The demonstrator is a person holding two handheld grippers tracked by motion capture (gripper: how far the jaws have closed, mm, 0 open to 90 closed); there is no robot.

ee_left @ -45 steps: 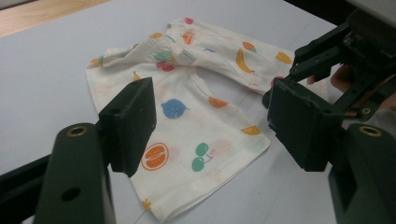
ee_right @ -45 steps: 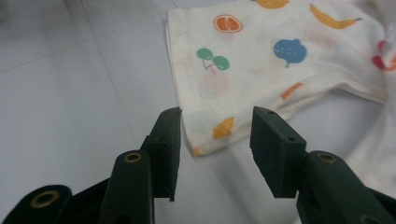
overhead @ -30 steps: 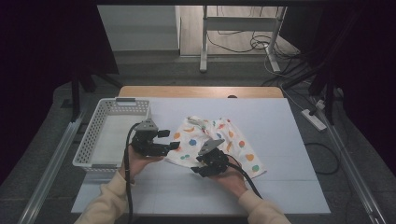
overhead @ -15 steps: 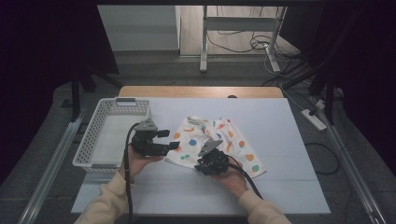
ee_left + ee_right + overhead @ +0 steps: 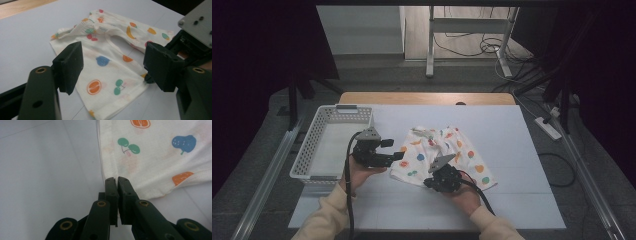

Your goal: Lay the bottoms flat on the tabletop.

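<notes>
**Fruit-print garment flat on table, hem corner pinched**

Your garment point(image 5: 443, 156) lies spread on the white table point(image 5: 522, 130), right of the white mesh basket point(image 5: 331, 142). It is cream cloth printed with small fruit: cherries, oranges, a banana, blue and green shapes. The far end is bunched and folded over; the near hem lies flat.

Your right gripper point(image 5: 117, 181) has just been closing; its jaws now stand almost together, pinching the near hem edge. Your left gripper point(image 5: 113, 66) hovers at the garment's left edge, jaws wide apart, holding nothing.
</notes>
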